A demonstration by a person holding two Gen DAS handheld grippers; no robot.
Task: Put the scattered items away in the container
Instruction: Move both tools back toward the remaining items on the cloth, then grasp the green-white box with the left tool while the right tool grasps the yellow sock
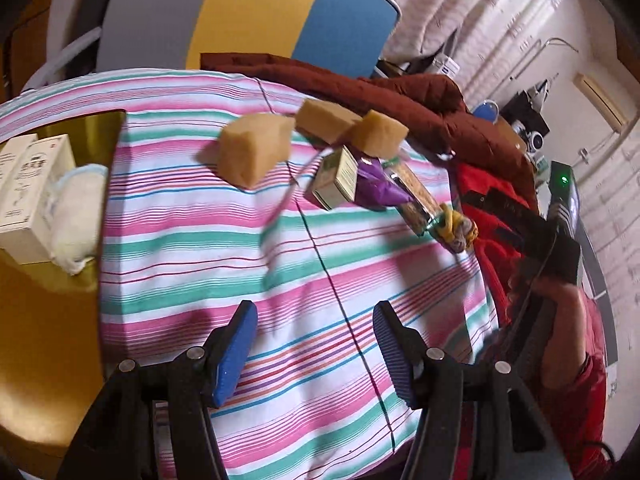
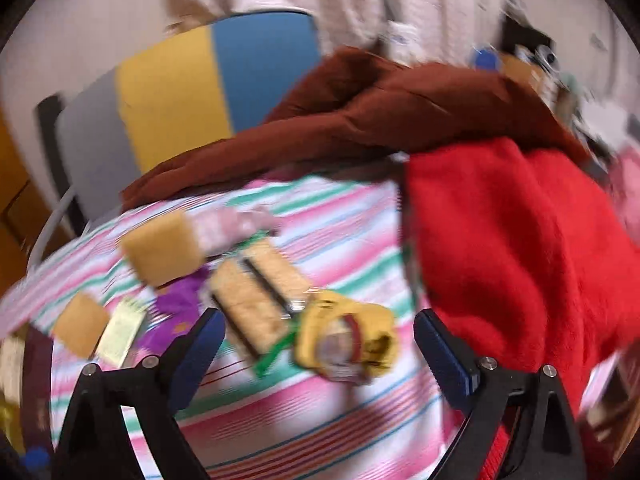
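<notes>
Striped bedsheet [image 1: 192,248] with both the left gripper [image 1: 316,354] and right gripper [image 2: 320,354] spread apart and empty; white boxes [image 1: 24,184] already sit in the gold container [image 1: 44,380], while sponges [image 1: 252,152], a green box [image 1: 336,180] and wafer packets [image 2: 256,300] remain scattered.

Home bedroom; striped bedsheet [image 1: 240,248], curtains [image 1: 460,8]

left gripper [image 1: 316,344] jaws apart, empty, above striped cloth [image 1: 280,248].
</notes>
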